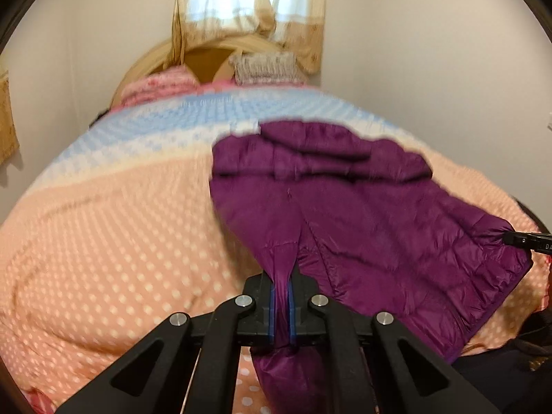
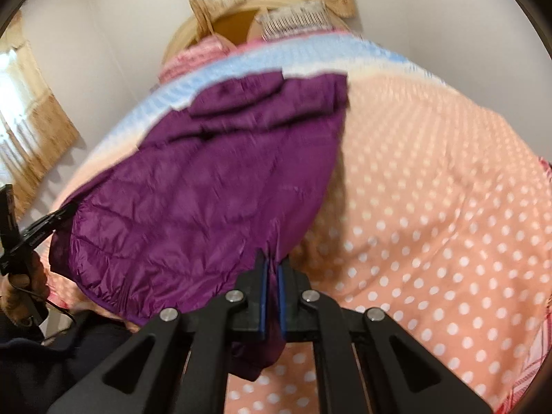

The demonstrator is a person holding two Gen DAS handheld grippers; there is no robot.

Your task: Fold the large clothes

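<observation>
In the left wrist view, the left tongs are clamped on a bunch of the purple jacket; the fabric is squeezed between the two blue pads and a piece of it hangs below them. The jacket is a quilted one and it spreads from the tongs toward the head end of the bed, over the peach blanket with white dots. The far part of the jacket lies on the blanket near the blue and white band. At the right edge of the view, the right tongs pinch another corner of the jacket. Pillows lie at the headboard, under a curtained window.

In the right wrist view, the right tongs are closed on the jacket hem, which hangs in a fold under the pads. The left tongs hold the opposite corner, at the left side of the bed. The jacket is stretched between both tongs.
</observation>
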